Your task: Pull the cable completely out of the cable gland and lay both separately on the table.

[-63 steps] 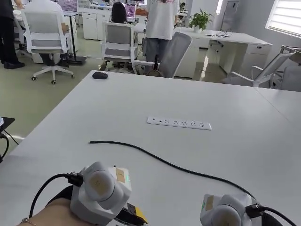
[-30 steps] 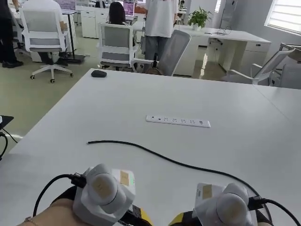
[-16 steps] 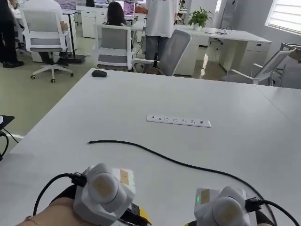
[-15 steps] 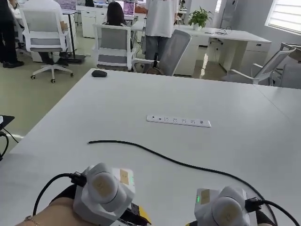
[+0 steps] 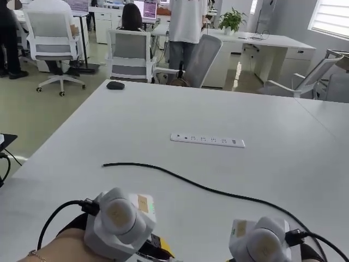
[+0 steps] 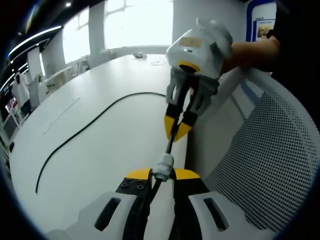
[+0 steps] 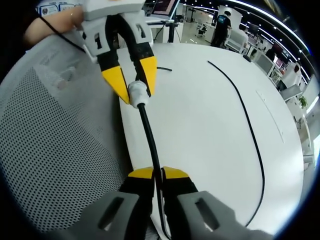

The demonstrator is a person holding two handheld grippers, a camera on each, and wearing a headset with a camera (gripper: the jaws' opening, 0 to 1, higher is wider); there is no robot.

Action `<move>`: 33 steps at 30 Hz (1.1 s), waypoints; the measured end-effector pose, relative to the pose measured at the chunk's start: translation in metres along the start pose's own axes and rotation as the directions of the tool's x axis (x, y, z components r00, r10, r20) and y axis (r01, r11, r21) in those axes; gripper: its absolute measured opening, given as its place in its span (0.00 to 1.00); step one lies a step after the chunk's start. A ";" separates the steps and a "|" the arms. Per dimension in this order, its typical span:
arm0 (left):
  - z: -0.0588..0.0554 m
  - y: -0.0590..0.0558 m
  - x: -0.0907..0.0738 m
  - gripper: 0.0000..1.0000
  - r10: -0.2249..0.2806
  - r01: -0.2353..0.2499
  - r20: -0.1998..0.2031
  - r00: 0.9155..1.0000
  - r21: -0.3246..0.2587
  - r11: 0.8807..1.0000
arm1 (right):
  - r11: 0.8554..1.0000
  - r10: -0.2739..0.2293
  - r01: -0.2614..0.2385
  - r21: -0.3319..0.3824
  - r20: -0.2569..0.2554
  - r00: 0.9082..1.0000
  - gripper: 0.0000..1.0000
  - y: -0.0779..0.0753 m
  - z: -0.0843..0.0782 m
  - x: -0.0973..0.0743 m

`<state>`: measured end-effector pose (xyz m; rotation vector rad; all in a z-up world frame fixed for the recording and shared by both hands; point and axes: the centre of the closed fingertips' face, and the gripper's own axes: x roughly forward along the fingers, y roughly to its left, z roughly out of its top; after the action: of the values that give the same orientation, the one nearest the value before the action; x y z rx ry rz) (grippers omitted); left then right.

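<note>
Cable (image 7: 148, 135) thin, limp, likely light; near end sits in gland (image 6: 163, 167) by counter (image 5: 229, 109) edge, rest trails across counter. Left tongs (image 6: 162, 175) pinch gland, right tongs (image 7: 157, 173) pinch cable just beyond. Gland small, hard, maybe slippery; best held by body.

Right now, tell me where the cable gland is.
The cable gland sits clamped by the left gripper, low centre in the left gripper view, its cable running up to the right gripper.
</note>
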<state>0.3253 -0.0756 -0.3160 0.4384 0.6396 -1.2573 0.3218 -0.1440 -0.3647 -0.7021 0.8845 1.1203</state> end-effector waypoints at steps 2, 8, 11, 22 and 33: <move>0.000 0.000 0.000 0.17 0.000 0.000 -0.001 1.000 0.001 1.000 | 1.000 0.000 0.000 0.015 -0.008 1.000 0.03 -0.001 -0.002 -0.001; 0.002 0.000 0.000 0.17 -0.001 0.001 0.007 1.000 -0.003 1.000 | 0.998 0.002 -0.002 0.060 -0.002 1.000 0.04 -0.001 -0.003 -0.001; -0.001 0.002 0.000 0.17 0.006 -0.006 -0.002 1.000 -0.002 1.000 | 0.999 -0.014 0.017 0.045 -0.061 0.998 0.03 -0.005 -0.015 0.000; 0.001 0.005 -0.002 0.17 0.019 -0.019 0.007 1.000 -0.011 1.000 | 0.994 -0.058 0.072 0.083 -0.156 0.986 0.03 -0.017 -0.039 -0.003; 0.001 0.003 -0.001 0.17 0.012 -0.012 0.006 1.000 -0.004 1.000 | 0.995 -0.053 0.050 -0.084 -0.038 0.998 0.31 -0.010 -0.005 0.003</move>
<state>0.3280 -0.0749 -0.3146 0.4350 0.6334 -1.2452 0.3304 -0.1495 -0.3692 -0.8140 0.8529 1.1049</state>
